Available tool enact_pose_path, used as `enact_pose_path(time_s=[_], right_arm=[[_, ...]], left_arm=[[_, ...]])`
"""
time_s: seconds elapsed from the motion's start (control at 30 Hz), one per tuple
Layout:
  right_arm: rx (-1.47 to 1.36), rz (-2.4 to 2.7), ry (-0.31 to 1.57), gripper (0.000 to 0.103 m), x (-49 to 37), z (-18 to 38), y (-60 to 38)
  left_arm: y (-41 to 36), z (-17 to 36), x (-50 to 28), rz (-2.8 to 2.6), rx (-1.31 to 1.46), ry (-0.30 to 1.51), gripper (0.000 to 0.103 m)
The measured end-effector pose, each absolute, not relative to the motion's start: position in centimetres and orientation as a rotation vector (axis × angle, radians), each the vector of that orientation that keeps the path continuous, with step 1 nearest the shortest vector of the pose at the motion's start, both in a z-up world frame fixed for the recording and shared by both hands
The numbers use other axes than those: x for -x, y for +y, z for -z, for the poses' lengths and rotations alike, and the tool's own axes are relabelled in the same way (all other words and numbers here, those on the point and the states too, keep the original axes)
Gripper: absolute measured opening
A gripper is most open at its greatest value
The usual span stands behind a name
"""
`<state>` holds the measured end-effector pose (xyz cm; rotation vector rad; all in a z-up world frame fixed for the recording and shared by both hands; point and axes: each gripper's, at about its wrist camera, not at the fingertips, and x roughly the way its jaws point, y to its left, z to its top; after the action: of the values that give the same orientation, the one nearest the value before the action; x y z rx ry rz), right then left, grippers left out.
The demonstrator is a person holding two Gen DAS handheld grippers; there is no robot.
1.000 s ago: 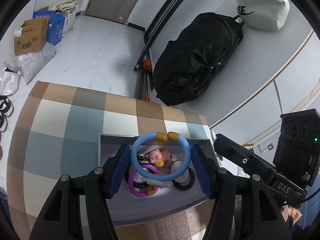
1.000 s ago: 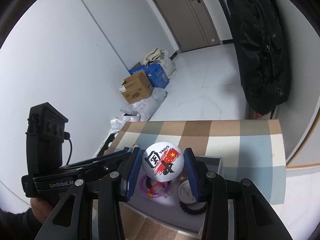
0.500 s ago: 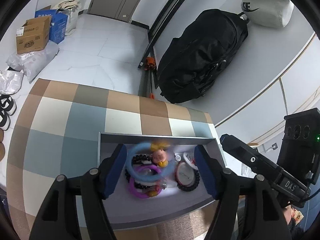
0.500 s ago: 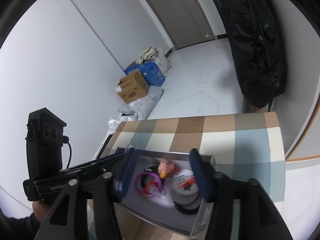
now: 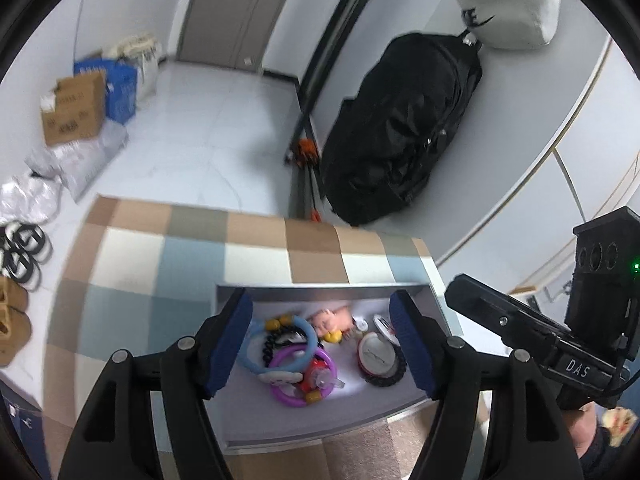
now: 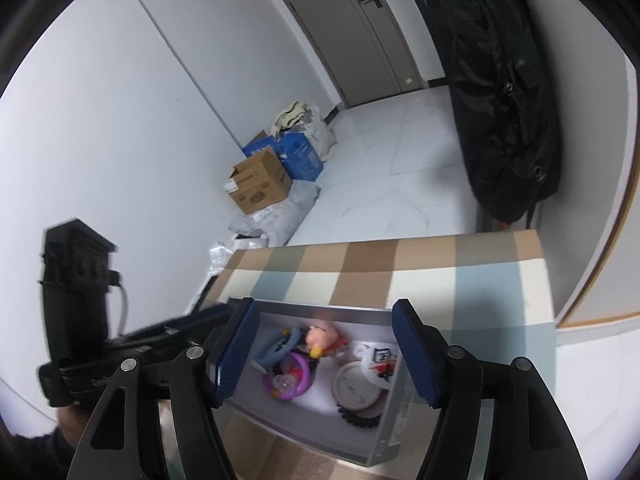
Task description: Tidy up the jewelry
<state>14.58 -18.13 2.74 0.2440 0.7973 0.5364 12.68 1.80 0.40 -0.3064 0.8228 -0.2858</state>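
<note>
A grey box (image 5: 320, 424) sits on the checked tablecloth (image 5: 192, 264). In it lie a blue ring bracelet (image 5: 276, 348), a purple ring (image 5: 298, 376), a pink doll charm (image 5: 332, 320), a round white piece with a black beaded band (image 5: 378, 360) and a white badge (image 6: 382, 362) with red print. My left gripper (image 5: 322, 340) is open and empty above the box. My right gripper (image 6: 322, 350) is open and empty above the same box (image 6: 384, 436); the blue ring (image 6: 278, 344), the purple ring (image 6: 292, 376) and the doll (image 6: 320, 336) show between its fingers.
A black backpack (image 5: 404, 128) leans on the wall beyond the table. Cardboard and blue boxes (image 5: 76, 108) and plastic bags stand on the floor at left, with shoes (image 5: 20, 252) near the table. The other gripper's body shows at right (image 5: 560, 344) and at left (image 6: 80, 320).
Both grippers opened. The left let go of the blue ring bracelet and the right let go of the white badge; both pieces dropped into the box. Both grippers have risen slightly.
</note>
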Motion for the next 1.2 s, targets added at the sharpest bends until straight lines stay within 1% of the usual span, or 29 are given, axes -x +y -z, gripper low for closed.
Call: enact_pose_path(time_s=[0.1, 0.17, 0.23, 0.33, 0.4, 0.53, 0.7, 0.83, 0.93, 0.97, 1.0, 1.07, 1.1, 1.2], right_arm=[[-0.248, -0.539, 0.771, 0.069, -13.9, -3.1, -18.4], [-0.241, -0.535, 0.747, 0.074, -13.3, -3.4, -18.6], [-0.224, -0.533, 0.724, 0.075, -12.6, -3.8, -18.7], [-0.186, -0.535, 0.682, 0.075, -11.1, -4.5, -18.7], [-0.176, -0.551, 0.643, 0.076, -9.7, -5.2, -18.7], [-0.172, -0.551, 0.587, 0.084, -7.7, -6.0, -19.0], [-0.147, -0.546, 0.566, 0.087, -5.8, -6.5, -19.1], [-0.140, -0.544, 0.561, 0.095, -4.2, -6.4, -19.3], [-0.142, -0.544, 0.549, 0.099, -2.9, -6.3, -19.6], [-0.143, -0.542, 0.544, 0.102, -2.5, -6.3, -19.7], [-0.142, -0.542, 0.538, 0.103, -2.0, -6.3, -19.8], [-0.135, -0.538, 0.531, 0.103, -1.3, -6.2, -19.8], [-0.128, -0.535, 0.530, 0.103, -1.1, -6.2, -19.7], [-0.105, -0.522, 0.533, 0.103, -0.9, -6.0, -19.5]], left_arm=[[2.0, -0.9, -12.0, 0.234, 0.276, 0.789, 0.067], [2.1, -1.1, -11.5, 0.208, 0.274, 0.777, 0.067], [2.1, -1.4, -10.9, 0.198, 0.274, 0.765, 0.067], [1.8, -1.9, -9.9, 0.184, 0.249, 0.738, 0.068], [1.6, -2.3, -9.2, 0.168, 0.237, 0.717, 0.079], [1.4, -3.2, -7.7, 0.150, 0.223, 0.664, 0.080], [1.8, -3.6, -6.2, 0.130, 0.234, 0.631, 0.081], [2.4, -3.4, -4.4, 0.124, 0.271, 0.623, 0.082], [2.1, -3.5, -3.1, 0.096, 0.239, 0.596, 0.083], [2.0, -3.6, -2.8, 0.087, 0.227, 0.587, 0.087], [1.9, -3.6, -2.4, 0.080, 0.216, 0.573, 0.092], [1.8, -3.7, -1.7, 0.065, 0.196, 0.536, 0.098], [1.8, -3.7, -1.5, 0.059, 0.191, 0.526, 0.100], [2.0, -3.2, -1.4, 0.041, 0.183, 0.522, 0.100]])
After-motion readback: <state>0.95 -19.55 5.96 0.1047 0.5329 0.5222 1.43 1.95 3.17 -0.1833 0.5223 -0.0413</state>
